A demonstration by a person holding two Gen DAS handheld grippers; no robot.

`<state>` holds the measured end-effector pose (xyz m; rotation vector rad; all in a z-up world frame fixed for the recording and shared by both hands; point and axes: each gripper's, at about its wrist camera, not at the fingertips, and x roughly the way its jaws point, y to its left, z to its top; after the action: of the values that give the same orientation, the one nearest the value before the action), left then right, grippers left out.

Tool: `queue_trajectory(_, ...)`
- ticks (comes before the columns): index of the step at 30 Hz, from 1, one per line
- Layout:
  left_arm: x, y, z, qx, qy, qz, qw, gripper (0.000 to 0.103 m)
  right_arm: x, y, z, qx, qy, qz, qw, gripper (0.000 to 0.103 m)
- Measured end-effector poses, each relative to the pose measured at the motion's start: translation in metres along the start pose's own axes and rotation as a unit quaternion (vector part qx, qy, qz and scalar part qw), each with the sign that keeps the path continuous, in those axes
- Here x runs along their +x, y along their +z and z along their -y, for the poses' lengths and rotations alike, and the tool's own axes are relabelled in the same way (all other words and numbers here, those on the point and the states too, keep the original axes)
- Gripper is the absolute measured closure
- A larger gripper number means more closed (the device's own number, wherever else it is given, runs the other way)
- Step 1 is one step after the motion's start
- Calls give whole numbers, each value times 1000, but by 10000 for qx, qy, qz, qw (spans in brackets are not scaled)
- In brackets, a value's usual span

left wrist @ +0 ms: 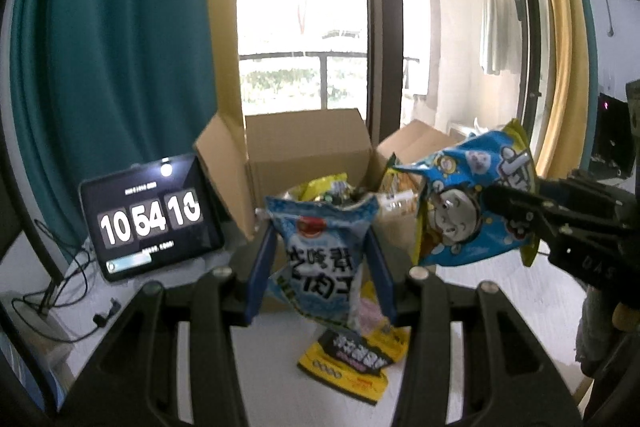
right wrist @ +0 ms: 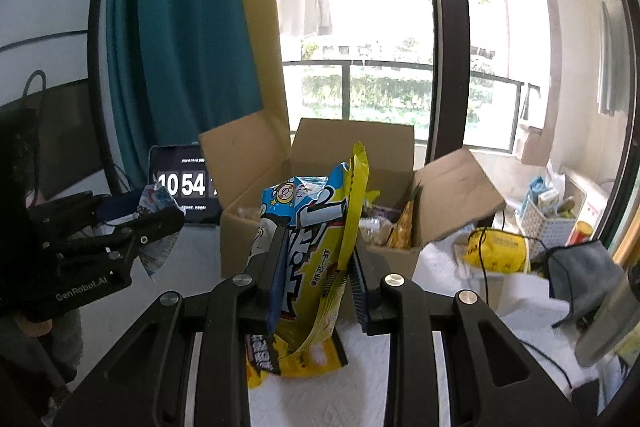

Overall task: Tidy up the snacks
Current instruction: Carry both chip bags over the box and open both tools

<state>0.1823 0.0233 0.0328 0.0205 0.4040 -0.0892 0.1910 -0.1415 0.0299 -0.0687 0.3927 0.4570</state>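
We had the open box (left wrist: 308, 143) at the back of the surface (right wrist: 360, 399). Our left hand-held gripper (left wrist: 320, 275) gripped a pale-blue bag (left wrist: 320, 259), the right hand-held gripper (right wrist: 318, 275) clamped a yellow-blue bag (right wrist: 320, 247), both held up in front of the box.

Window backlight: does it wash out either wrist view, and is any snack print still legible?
Left wrist: window blown white, pale blue packet dim, print readable, clock tablet glare spot. Right wrist: same blowout; yellow-blue packet legible, cardboard box edges bowed.
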Motion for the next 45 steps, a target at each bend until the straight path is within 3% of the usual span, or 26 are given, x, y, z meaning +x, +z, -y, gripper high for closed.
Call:
queue_trajectory(33,103,65,-24,180,310,423,9985,57,94,68,51,-48,-223,187,9996,73)
queue_trajectory(45,170,73,-29,184,291,205,9992,57,143,78,77,153,-330,190,9992,73)
